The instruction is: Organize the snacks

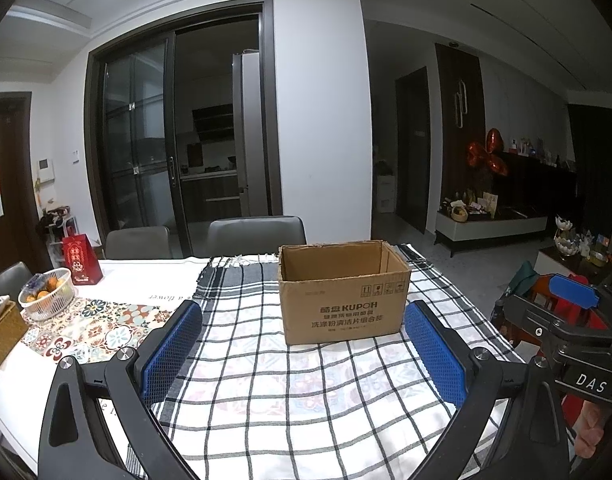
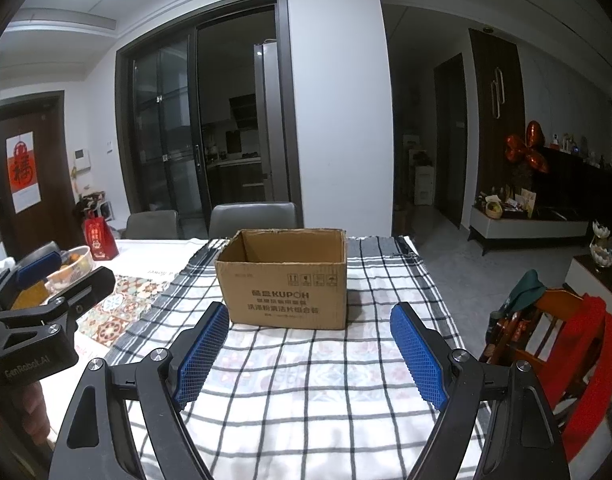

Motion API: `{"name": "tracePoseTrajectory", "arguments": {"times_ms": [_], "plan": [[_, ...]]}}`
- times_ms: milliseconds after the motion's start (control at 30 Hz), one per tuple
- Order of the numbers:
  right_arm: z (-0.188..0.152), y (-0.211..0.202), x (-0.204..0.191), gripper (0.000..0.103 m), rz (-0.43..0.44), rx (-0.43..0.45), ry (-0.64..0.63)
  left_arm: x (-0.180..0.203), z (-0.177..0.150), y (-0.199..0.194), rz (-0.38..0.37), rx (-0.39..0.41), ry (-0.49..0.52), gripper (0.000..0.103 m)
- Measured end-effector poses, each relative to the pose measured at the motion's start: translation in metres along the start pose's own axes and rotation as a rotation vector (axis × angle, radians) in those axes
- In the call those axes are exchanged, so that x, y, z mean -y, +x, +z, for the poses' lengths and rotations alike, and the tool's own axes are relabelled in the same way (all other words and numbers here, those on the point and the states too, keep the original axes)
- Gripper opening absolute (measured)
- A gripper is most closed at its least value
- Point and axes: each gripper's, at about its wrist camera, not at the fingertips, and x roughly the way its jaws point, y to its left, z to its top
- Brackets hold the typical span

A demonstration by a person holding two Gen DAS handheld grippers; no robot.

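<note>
An open brown cardboard box (image 1: 342, 292) printed KUPOH stands upright on the checked cloth (image 1: 290, 392); it also shows in the right wrist view (image 2: 286, 280). What is inside it is hidden. My left gripper (image 1: 304, 320) is open and empty, its blue pads just short of the box's front. My right gripper (image 2: 308, 320) is open and empty, also just short of the box. The right gripper shows at the right edge of the left wrist view (image 1: 574, 312). The left gripper shows at the left of the right wrist view (image 2: 38, 284). No snacks are in sight on the cloth.
A white basket of oranges (image 1: 46, 292) and a red gift bag (image 1: 81, 258) stand at the table's left. A woven box (image 1: 2, 332) sits at the left edge. Grey chairs (image 1: 256, 234) line the far side. A wooden chair with red cloth (image 2: 566, 340) stands right.
</note>
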Motion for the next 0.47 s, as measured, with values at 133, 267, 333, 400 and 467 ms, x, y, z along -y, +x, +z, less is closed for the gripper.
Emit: {"name": "tracePoseTrajectory", "arguments": {"times_ms": [133,267,333,400,467], "plan": [[0.0000,0.0000,-0.0001,0.083,0.001,-0.001,0.000,-0.0001,0.0003,0.0001,0.001,-0.002,-0.001,0.103],[0.0002,-0.0003,0.0001,0.083,0.001,0.000,-0.001,-0.0011,-0.0004,-0.0005,0.002,-0.002,0.000,0.103],[0.0005,-0.0001,-0.0005,0.083,0.001,0.000,0.000,-0.0012,-0.0002,-0.0001,0.001,-0.003,-0.001,0.103],[0.0005,-0.0002,-0.0004,0.083,0.000,0.000,0.000,-0.0005,0.0001,-0.0001,0.001,-0.003,-0.001,0.103],[0.0007,-0.0001,-0.0003,0.083,0.001,-0.001,-0.001,-0.0006,0.0002,0.0000,0.002,-0.002,-0.001,0.103]]}}
